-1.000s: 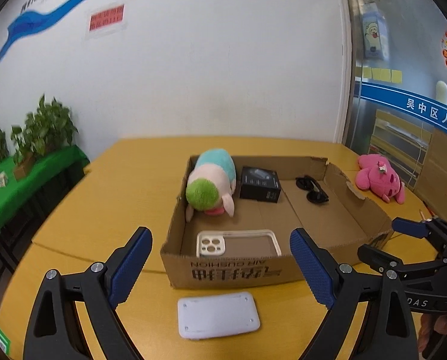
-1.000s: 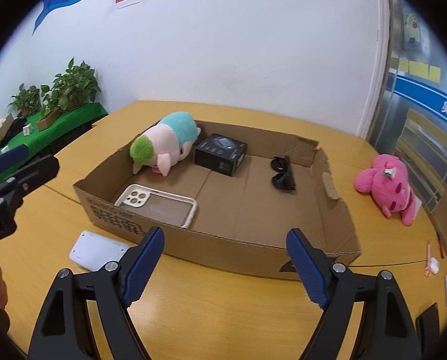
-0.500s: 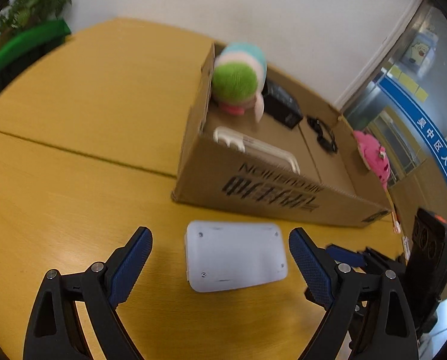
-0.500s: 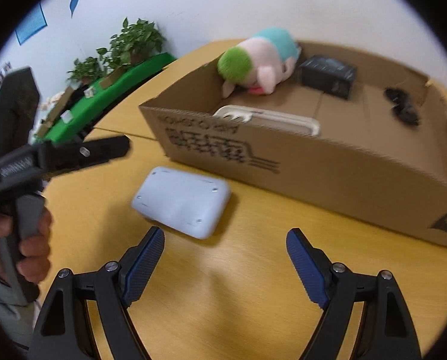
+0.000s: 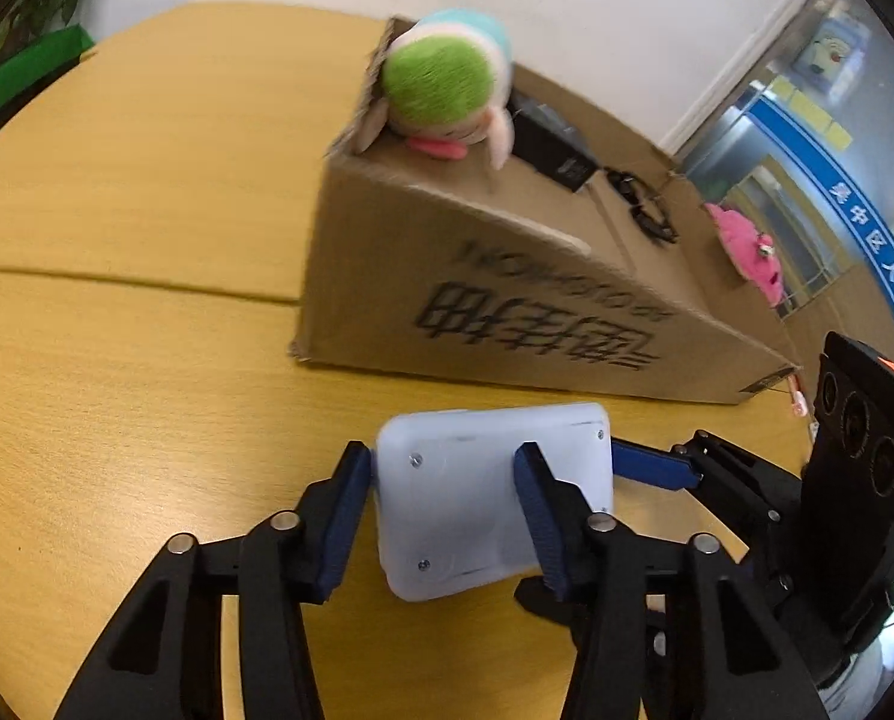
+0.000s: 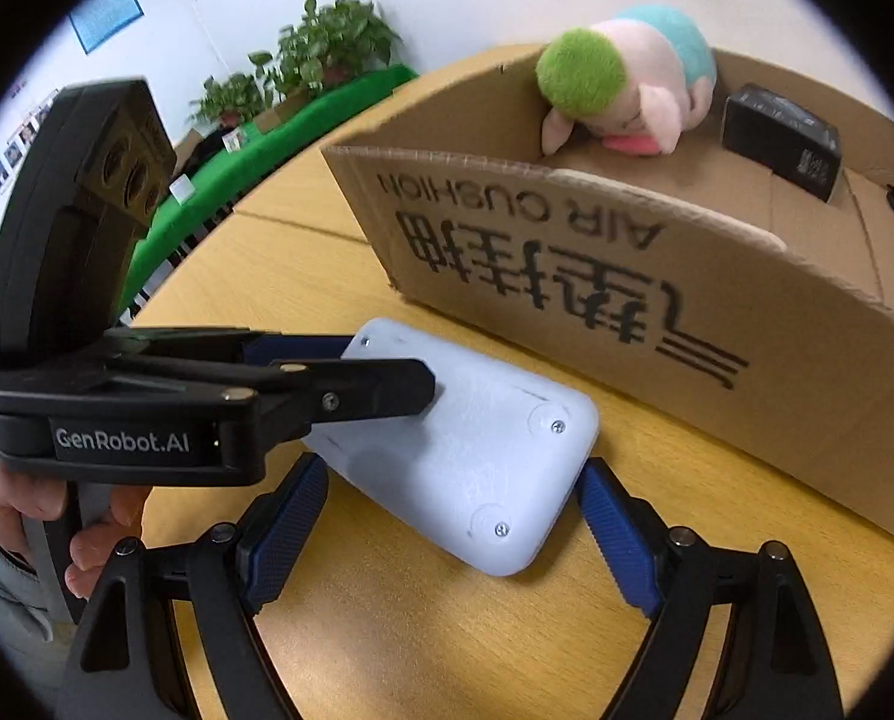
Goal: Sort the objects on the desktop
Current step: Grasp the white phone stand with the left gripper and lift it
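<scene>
So our left gripper (image 5: 441, 498) pinches the white pad (image 5: 489, 492) on the table by the box (image 5: 507, 300); our right gripper (image 6: 453, 531) is open around it. Toys are inside already.

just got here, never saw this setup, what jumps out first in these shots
A white slab-like device lies on the wooden table, with the left gripper closed on one end and the right gripper open around the other. Just behind stands a cardboard box, with a green-headed plush toy in its corner.
</scene>
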Motion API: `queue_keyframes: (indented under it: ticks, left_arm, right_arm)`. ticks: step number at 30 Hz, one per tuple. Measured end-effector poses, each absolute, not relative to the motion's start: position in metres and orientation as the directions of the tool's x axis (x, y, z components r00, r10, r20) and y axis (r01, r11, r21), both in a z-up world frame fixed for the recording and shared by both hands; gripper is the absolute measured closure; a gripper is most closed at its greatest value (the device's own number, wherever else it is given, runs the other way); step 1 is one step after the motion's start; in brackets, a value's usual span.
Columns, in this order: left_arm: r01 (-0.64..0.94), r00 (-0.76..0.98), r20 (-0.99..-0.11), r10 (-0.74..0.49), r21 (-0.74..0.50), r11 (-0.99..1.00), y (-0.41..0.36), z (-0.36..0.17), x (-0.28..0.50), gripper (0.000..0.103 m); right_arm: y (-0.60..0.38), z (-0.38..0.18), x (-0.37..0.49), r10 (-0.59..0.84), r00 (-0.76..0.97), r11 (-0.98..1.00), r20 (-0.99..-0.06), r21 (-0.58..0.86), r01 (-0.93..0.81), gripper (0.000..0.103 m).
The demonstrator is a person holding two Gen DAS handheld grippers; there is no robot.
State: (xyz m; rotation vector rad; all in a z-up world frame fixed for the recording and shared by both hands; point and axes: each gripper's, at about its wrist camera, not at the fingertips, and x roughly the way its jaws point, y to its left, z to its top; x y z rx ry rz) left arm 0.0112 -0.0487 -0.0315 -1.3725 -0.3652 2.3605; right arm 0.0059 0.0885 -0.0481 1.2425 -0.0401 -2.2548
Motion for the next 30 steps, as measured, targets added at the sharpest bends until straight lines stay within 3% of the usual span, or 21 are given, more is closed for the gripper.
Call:
queue_keyframes:
  ticks: [5, 9, 10, 17, 21, 22, 25, 30]
  left_arm:
    - [-0.274, -0.493, -0.728, 0.477, -0.39, -0.879, -0.019, -0.005, 0.028, 0.059]
    - [-0.346, -0.463, -0.717, 0.52, -0.394, -0.852, 0.005, 0.0, 0.041, 0.08]
    - [-0.364, -0.45, -0.712, 0.538, -0.404, -0.839, 0.01, -0.001, 0.045, 0.08]
    - [-0.37, -0.432, -0.758, 0.488, -0.345, -0.863, 0.028, -0.008, 0.059, 0.079]
    - [-0.346, -0.408, -0.793, 0.454, -0.326, -0.88, 0.029, -0.02, 0.06, 0.054]
    - [-0.346, -0.402, -0.802, 0.443, -0.315, -0.884, 0.032, -0.024, 0.06, 0.051]
    - [-0.371, -0.371, -0.815, 0.445, -0.31, -0.876, 0.038, -0.032, 0.062, 0.051]
    - [-0.381, -0.357, -0.825, 0.439, -0.3, -0.875, 0.044, -0.043, 0.066, 0.057]
  right_arm:
    - [0.112, -0.026, 0.025, -0.46, -0.523, -0.865, -0.717, 0.23, 0.446, 0.017]
    - [0.136, -0.016, 0.051, -0.46, -0.585, -0.869, -0.668, 0.202, 0.453, 0.017]
    - [0.141, -0.014, 0.059, -0.459, -0.601, -0.869, -0.654, 0.188, 0.458, 0.017]
    - [0.169, -0.018, 0.099, -0.395, -0.639, -0.904, -0.66, 0.158, 0.396, 0.017]
    - [0.199, -0.027, 0.097, -0.352, -0.643, -0.936, -0.681, 0.235, 0.263, 0.017]
    - [0.202, -0.03, 0.095, -0.344, -0.636, -0.939, -0.691, 0.245, 0.241, 0.017]
    - [0.204, -0.043, 0.089, -0.299, -0.615, -0.954, -0.73, 0.232, 0.19, 0.019]
    - [0.196, -0.053, 0.088, -0.239, -0.606, -0.971, -0.759, 0.167, 0.173, 0.039]
